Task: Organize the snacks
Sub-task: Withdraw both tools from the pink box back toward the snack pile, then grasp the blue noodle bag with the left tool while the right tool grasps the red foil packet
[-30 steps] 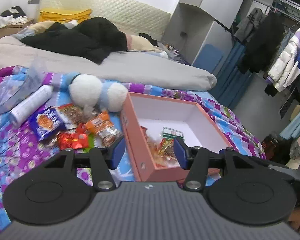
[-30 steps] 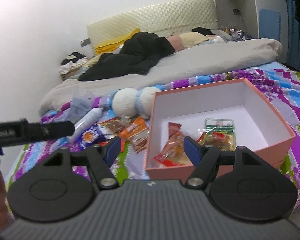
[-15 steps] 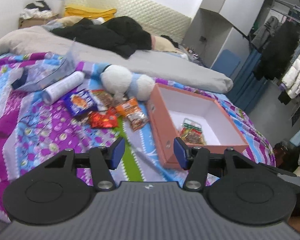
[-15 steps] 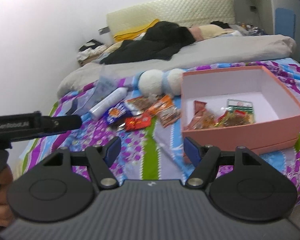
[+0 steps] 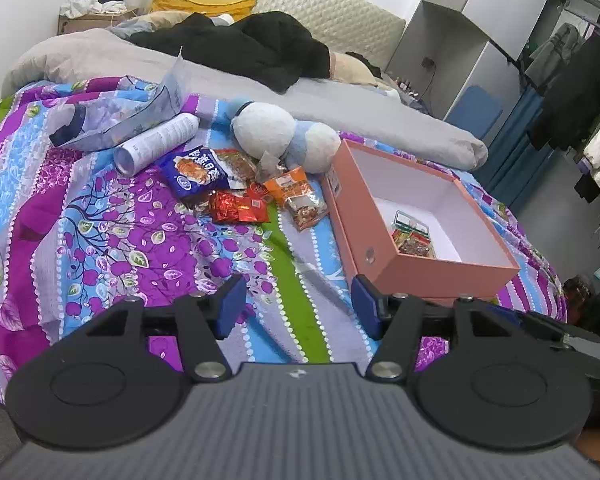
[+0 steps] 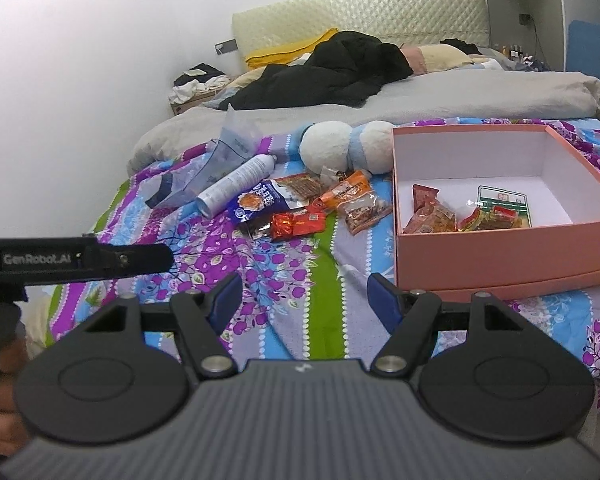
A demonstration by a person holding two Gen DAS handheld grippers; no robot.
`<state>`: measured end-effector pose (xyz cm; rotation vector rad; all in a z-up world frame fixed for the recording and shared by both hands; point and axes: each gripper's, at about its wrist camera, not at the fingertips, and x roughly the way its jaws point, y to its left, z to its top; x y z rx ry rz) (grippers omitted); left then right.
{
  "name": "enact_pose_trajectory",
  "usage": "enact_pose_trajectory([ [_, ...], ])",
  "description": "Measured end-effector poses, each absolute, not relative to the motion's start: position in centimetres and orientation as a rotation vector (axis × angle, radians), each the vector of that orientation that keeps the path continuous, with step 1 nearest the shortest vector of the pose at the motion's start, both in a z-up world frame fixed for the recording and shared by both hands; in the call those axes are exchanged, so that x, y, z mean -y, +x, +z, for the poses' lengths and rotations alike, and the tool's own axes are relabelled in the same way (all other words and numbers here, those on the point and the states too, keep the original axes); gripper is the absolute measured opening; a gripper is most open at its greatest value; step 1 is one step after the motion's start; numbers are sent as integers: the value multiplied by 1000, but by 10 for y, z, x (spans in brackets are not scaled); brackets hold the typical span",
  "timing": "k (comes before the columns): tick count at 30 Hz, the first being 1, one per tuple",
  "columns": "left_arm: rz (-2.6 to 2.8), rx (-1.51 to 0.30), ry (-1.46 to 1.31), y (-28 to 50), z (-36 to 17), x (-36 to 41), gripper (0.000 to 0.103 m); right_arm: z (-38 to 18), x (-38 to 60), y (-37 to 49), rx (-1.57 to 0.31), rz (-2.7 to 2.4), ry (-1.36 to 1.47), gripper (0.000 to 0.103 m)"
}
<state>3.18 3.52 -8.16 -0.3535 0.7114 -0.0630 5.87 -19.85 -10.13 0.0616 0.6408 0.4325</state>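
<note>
A pink box (image 5: pixel 384 240) (image 6: pixel 500 252) sits on the flowered bedspread (image 5: pixel 112 236) and holds several snack packets (image 6: pixel 436 216). Left of the box lies a loose pile: a blue packet (image 5: pixel 194 172) (image 6: pixel 256 202), a red packet (image 5: pixel 238 210) (image 6: pixel 298 224) and an orange packet (image 5: pixel 298 194) (image 6: pixel 358 198). My left gripper (image 5: pixel 296 304) hovers over the bedspread short of the pile; its jaws are opening with nothing between them. My right gripper (image 6: pixel 304 296) is open and empty, just left of the box's near corner. The left gripper's body (image 6: pixel 76 260) shows in the right wrist view.
A white plush toy (image 5: pixel 284 136) (image 6: pixel 348 146), a white spray can (image 5: pixel 156 142) (image 6: pixel 236 184) and a clear plastic bag (image 5: pixel 120 116) lie behind the pile. A grey duvet (image 5: pixel 340 108) and black clothes (image 5: pixel 260 48) cover the far bed. Hanging clothes (image 5: pixel 580 80) stand right.
Both grippers drew back from the box toward the near edge of the bed, so the box and snack pile look farther off. The left jaws stand slightly wider.
</note>
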Motion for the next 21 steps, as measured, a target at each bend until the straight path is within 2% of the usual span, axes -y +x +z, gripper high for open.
enact_pose_trajectory([
  [11,-57,-799,-303,69,-112,-49,66,-118,180,83,-681,432,20,70],
  [21,-36,-863,-230,136,-146,-82,66,-137,149,129,-732,486,-31,70],
])
